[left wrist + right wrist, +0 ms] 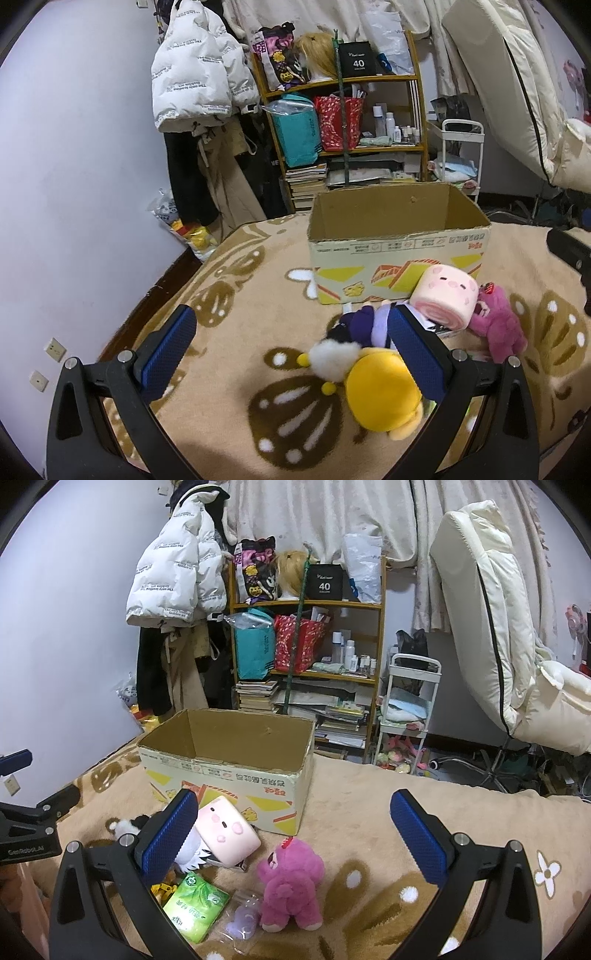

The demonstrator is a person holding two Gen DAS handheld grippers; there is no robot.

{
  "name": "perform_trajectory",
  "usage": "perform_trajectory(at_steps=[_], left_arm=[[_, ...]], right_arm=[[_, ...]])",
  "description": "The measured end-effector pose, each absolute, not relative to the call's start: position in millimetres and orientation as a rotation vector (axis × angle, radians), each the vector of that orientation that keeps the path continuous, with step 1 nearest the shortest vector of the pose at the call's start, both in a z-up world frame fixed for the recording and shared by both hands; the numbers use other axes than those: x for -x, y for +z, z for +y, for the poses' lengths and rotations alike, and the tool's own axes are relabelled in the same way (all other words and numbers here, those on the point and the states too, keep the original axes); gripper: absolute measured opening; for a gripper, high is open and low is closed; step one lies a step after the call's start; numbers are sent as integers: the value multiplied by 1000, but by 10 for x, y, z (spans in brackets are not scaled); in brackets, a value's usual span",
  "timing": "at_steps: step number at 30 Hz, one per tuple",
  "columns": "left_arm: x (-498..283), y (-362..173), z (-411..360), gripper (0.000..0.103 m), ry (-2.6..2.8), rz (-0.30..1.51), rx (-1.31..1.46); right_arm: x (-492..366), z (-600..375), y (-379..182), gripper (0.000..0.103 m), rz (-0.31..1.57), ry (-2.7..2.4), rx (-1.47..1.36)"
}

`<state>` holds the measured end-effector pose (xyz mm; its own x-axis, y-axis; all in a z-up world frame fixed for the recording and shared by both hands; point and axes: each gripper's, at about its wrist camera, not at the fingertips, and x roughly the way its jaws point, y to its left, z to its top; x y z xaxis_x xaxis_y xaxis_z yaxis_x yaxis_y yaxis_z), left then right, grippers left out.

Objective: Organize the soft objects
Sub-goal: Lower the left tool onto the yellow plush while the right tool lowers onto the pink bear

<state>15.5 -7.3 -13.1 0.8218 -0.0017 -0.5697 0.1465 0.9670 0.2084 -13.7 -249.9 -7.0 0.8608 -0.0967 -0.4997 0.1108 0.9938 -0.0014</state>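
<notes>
left tool (291,354) spread wide over the bed blanket (229,369), nothing between its pads. yellow plush (384,391) lies just inside its right finger, white pom-pom at its top end. behind it a purple-clothed doll (364,323), partly hidden by that finger. next right, pink roll plush (445,297) leans against the front of the open cardboard box (399,251), touching it. pink bear plush (291,882) sits beside the roll, near the box. green tissue pack (195,904) and a small clear bag (242,919) lie left of the bear. right tool (293,834) also spread wide, above the bear, holding nothing.
</notes>
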Motion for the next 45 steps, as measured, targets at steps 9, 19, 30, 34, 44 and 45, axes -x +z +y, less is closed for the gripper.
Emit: perform_trajectory(at_steps=[9, 19, 30, 34, 44, 45], left_arm=[[-358, -276, -264, 102, -113, 691, -261], [-611, -579, -481, 102, -179, 834, -257], [-764, -960, -555, 102, -242, 1031, -232], [-823, -1101, -575, 102, -251, 1104, -227], [-917, -1410, -616, 102, -264, 1263, -210], [-920, -1431, -611, 102, -265, 1268, -206]], right_arm=[[-76, -2612, -236, 103, 632, -99, -87], [-341, -2719, -575, 103, 818, -48, -177], [-557, -2727, -1088, 103, 1019, -29, -197], [-592, -2769, -1230, 103, 1075, -33, -213], [-652, -2802, -1445, 103, 1163, -51, -243], [-653, -2800, -1454, 103, 1165, -50, -243]])
